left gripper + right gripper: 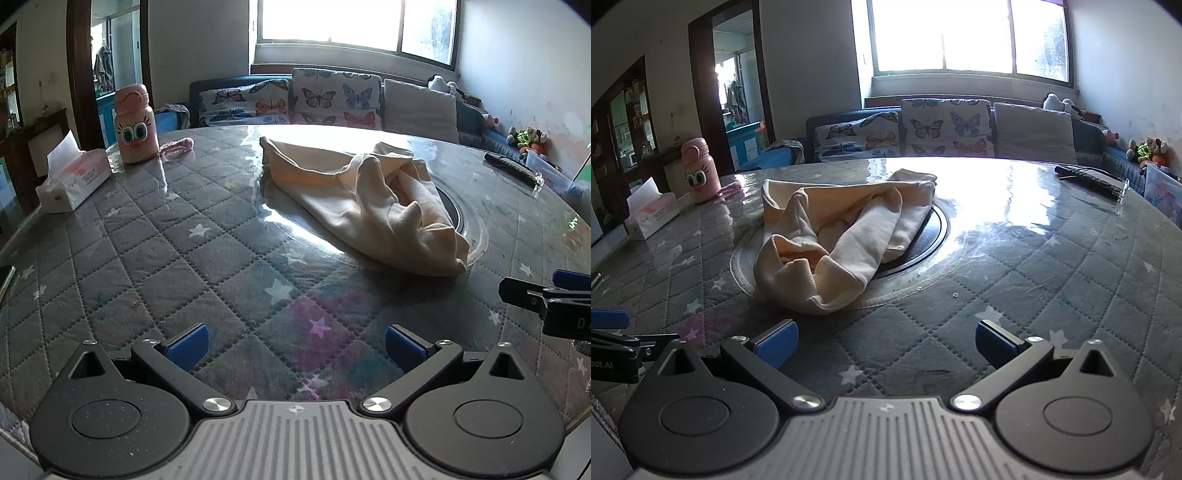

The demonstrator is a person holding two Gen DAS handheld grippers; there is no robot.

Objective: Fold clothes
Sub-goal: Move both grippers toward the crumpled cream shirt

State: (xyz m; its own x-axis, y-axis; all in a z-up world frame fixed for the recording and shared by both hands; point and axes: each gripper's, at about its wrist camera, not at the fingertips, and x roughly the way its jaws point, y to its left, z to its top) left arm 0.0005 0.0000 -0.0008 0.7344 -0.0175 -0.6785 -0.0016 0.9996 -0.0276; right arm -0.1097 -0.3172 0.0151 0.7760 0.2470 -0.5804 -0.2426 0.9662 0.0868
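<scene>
the cream garment [846,236] lies bunched mid-desk over the round inset. both tools, left tool [294,347] and right tool [885,341], hover spread and empty before it. pinching several layers together would likely drag the bundle across the slick desk cover [1015,258].

Right gripper [550,295] cut off by left wrist view's right edge, jaw state unreadable there. Left gripper [613,332] clipped at right wrist view's left edge. Cream garment [834,236] bunched, hides its own lower layers and part of the dark worktop disc [934,236]. Tissue box [74,181] print too small to read. Window [351,22] blown out.
</scene>
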